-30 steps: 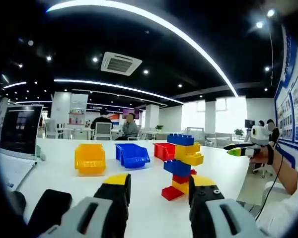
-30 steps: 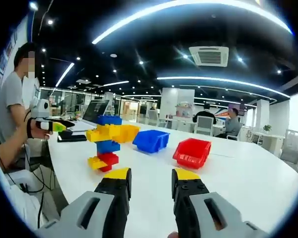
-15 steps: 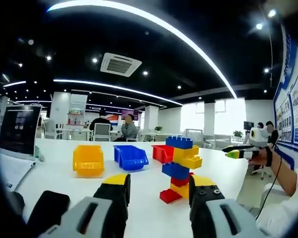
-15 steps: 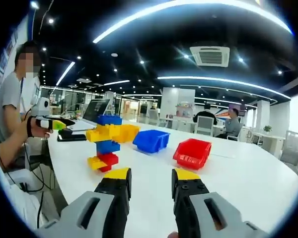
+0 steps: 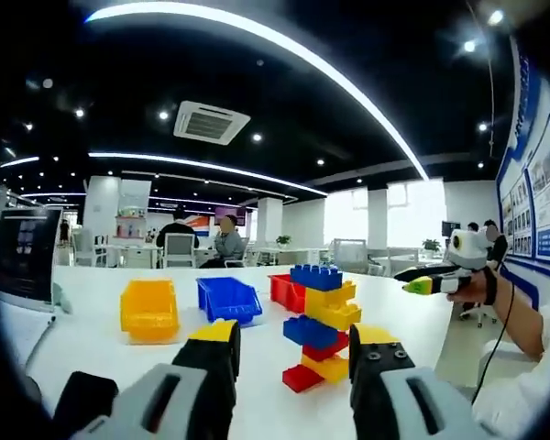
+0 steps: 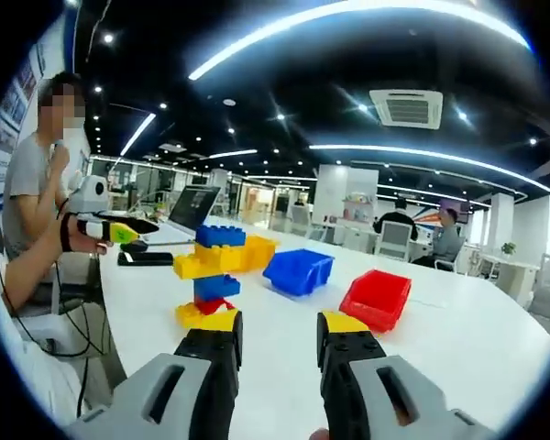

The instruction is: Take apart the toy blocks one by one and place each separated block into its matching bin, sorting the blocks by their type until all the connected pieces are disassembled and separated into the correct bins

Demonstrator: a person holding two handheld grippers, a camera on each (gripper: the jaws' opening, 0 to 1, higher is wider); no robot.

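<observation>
Left gripper view: the block stack [image 5: 317,325] is standing intact on the table [image 5: 101,353], just beyond the left gripper [image 5: 291,353] (jaws parted, gripping nothing). Yellow bin [image 5: 148,310], blue bin [image 5: 229,299] and red bin [image 5: 284,290] are sitting behind. The right gripper [image 6: 273,341] is likewise hanging released.

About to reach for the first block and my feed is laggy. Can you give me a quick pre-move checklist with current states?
1. Left hand-held gripper open, holding nothing: ok.
2. Right hand-held gripper open, holding nothing: ok.
3. Stacked plastic toy-block tower upright on the white table, still assembled: ok.
4. Yellow plastic bin, blue plastic bin and red plastic bin in sight: ok.
5. Bins free of blocks: cannot tell, the interiors are partly hidden.
6. Black phone lies clear of the tower: ok.
</observation>
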